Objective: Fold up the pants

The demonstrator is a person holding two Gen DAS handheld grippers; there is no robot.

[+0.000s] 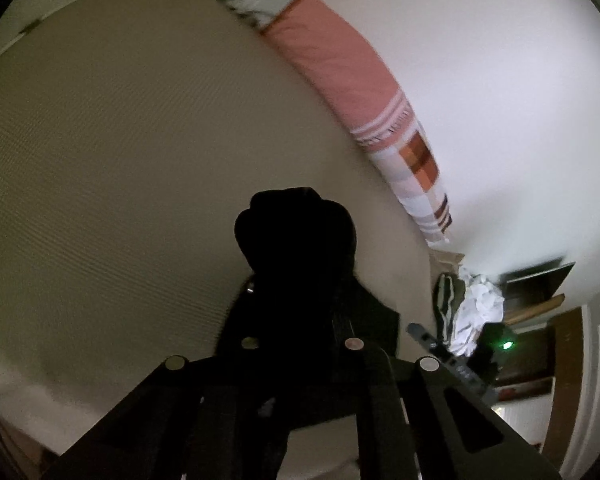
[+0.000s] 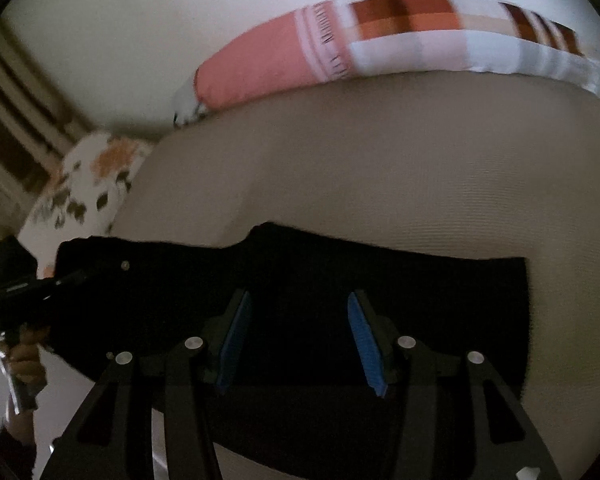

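Black pants (image 2: 300, 272) lie across the beige bed (image 2: 340, 168). In the right wrist view my right gripper (image 2: 298, 300) is open, its blue pads (image 2: 236, 332) spread just above the middle of the pants, holding nothing. My left gripper (image 2: 72, 278) shows at the far left of that view, at the waist end of the pants. In the left wrist view a bunched black part of the pants (image 1: 296, 232) rises right in front of the left gripper (image 1: 300, 320) and hides its fingertips, which appear closed on the cloth.
A pink and checked pillow (image 2: 380, 44) lies along the bed's far edge by the white wall. A flowered pillow (image 2: 88, 184) sits at the bed's left end. A pile of clothes (image 1: 472, 312) and shelves stand beyond the bed in the left wrist view.
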